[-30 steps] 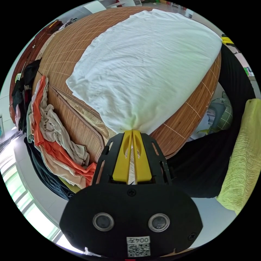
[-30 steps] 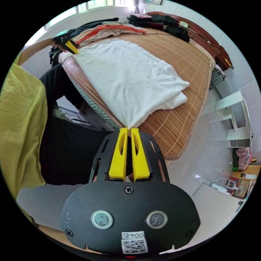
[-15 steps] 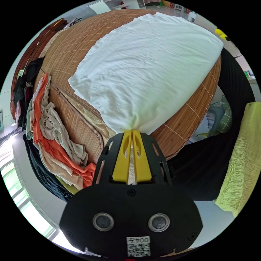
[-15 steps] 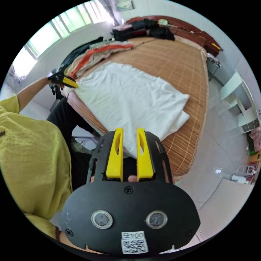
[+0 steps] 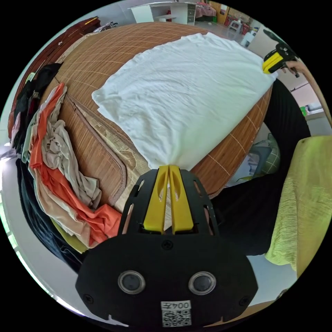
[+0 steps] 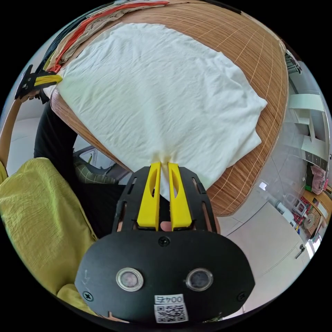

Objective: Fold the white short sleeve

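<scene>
The white short sleeve shirt (image 5: 183,93) lies spread flat on a bamboo mat (image 5: 93,58) over a bed. My left gripper (image 5: 168,166) is shut on one near corner of it at the bed's edge. In the left gripper view my right gripper (image 5: 273,62) sits at the shirt's other near corner. In the right gripper view the shirt (image 6: 155,90) fans out from my right gripper (image 6: 164,163), whose jaws pinch a tuck of its hem. The left gripper (image 6: 43,80) holds the far corner there.
A heap of orange, beige and dark clothes (image 5: 58,166) lies along the mat's side beside the shirt. The person's yellow top (image 6: 38,214) and black trousers (image 5: 263,200) stand against the bed's edge. White shelves (image 6: 311,114) and tiled floor lie beyond the bed.
Half a second ago my right gripper stood open, lifted off the shirt; now it has dropped back and shut on the hem. The left gripper has kept its hold on its corner.
</scene>
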A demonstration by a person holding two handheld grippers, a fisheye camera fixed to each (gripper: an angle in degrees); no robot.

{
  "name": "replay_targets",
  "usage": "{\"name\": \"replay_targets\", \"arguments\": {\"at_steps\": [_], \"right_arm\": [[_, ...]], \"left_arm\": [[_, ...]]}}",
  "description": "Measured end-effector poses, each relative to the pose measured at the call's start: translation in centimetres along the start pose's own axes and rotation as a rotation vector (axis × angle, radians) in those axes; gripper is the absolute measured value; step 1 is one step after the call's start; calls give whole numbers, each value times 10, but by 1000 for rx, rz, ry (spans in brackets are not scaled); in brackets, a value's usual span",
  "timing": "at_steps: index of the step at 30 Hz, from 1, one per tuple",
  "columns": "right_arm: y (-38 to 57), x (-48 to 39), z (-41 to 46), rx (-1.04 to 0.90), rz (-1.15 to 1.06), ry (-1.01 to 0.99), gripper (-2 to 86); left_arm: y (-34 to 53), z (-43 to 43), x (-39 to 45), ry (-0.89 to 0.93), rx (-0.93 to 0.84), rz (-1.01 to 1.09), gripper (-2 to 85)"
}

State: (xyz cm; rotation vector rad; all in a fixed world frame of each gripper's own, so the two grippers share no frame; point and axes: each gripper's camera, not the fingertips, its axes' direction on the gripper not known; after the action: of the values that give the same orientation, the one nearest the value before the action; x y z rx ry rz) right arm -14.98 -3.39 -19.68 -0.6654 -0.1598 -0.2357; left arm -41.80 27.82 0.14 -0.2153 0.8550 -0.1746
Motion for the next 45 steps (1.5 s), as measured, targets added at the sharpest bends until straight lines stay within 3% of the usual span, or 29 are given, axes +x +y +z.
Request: {"name": "replay_targets", "arguments": {"at_steps": [6,15,26,30,36,41,45], "right_arm": [[15,9,2,62,17,-37,42],[37,9,10,101,52,-20,41],[102,29,27,313,151,-149,44],[163,32,24,413,142,-79,82],[238,56,37,503,176,-94,102],[221,47,40,494,119,-75,88],[193,37,51,380,70,-7,45]], "left_arm": [[43,-15,-3,-37,90,-24,27],[37,-10,18,-110,33,91,81],[40,-10,7,-45,25,31,24],[41,-35,5,-43,76,-6,34],[-29,-44,41,-96,75,89,92],[-98,-9,75,-156,-55,222,115],[-113,8,77,-105,-105,260,102]]}}
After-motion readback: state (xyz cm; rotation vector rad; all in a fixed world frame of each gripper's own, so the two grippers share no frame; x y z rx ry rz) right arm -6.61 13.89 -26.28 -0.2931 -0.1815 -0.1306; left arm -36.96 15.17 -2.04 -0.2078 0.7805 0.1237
